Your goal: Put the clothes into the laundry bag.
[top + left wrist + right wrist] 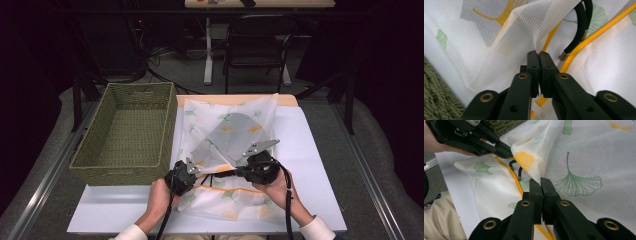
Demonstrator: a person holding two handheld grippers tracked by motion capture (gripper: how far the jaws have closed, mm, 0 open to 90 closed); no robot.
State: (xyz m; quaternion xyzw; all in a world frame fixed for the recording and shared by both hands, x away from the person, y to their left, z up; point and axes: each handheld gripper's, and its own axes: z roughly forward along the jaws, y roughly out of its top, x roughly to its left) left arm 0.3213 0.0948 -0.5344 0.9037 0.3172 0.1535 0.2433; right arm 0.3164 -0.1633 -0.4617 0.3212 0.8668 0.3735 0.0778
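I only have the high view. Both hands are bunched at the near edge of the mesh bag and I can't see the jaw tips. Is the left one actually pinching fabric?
Observer: Yes. In the left gripper view the left gripper has its jaws together on a raised fold of the mesh bag.
Operator: And the right?
Observer: Same. The right gripper is shut on the bag's folded edge, just below an orange leaf print.
Operator: Anything under that fold?
Observer: A yellow zipper line runs along the bag, and a black cord loop with metal ends lies beside it.
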